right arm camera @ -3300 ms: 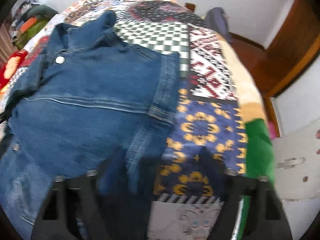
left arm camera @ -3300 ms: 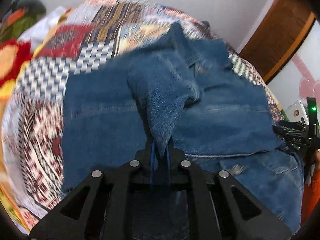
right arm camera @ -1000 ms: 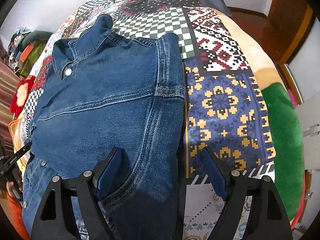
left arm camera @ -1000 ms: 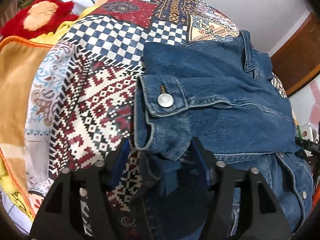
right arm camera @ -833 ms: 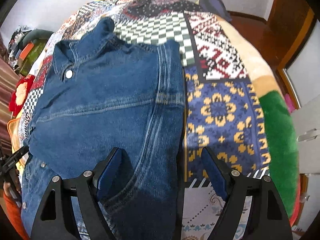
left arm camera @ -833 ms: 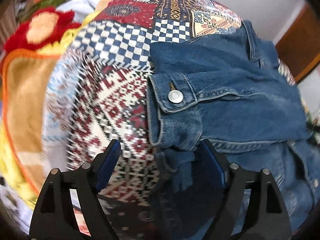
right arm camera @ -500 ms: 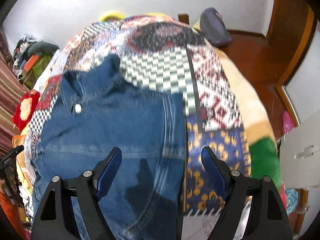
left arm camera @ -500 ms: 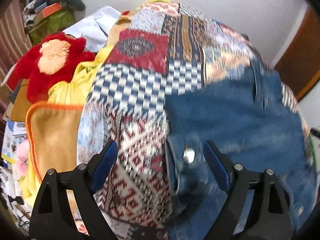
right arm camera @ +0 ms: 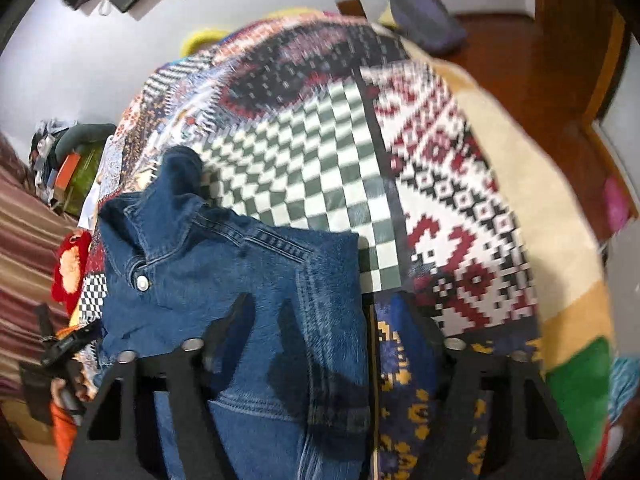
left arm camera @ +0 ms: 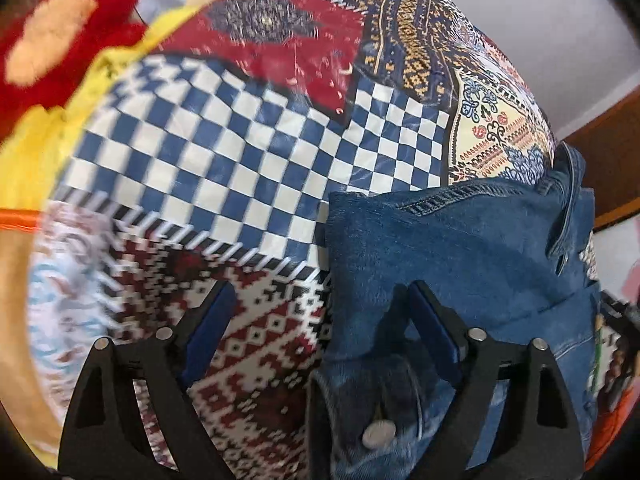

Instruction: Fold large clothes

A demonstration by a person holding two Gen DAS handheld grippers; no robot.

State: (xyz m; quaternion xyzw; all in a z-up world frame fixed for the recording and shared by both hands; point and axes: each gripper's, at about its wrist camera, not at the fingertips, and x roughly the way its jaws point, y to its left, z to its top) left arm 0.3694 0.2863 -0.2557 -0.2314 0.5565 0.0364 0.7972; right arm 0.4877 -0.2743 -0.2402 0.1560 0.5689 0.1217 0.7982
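Note:
A blue denim jacket point(left arm camera: 460, 256) lies on the patchwork quilt, sleeves folded in over the body. In the left wrist view my left gripper point(left arm camera: 316, 300) is open and empty, its jaws straddling the jacket's left edge above a cuff with a metal button point(left arm camera: 378, 437). In the right wrist view the jacket point(right arm camera: 224, 272) lies collar up at the far end, and my right gripper point(right arm camera: 324, 312) is open and empty over its right edge. The left gripper point(right arm camera: 60, 352) shows at the far left of that view.
The patchwork quilt point(left arm camera: 224, 160) covers the bed point(right arm camera: 460, 184). A red and orange plush toy point(left arm camera: 56, 40) lies at the far left. A purple bag point(right arm camera: 424, 12) sits on the wooden floor beyond the bed. Boxes and clutter point(right arm camera: 72, 160) stand by the wall.
Both grippers have let go of the jacket and lifted back, tilting up toward its collar end. The left gripper, earlier shut on a sleeve, now stands open over the left edge.

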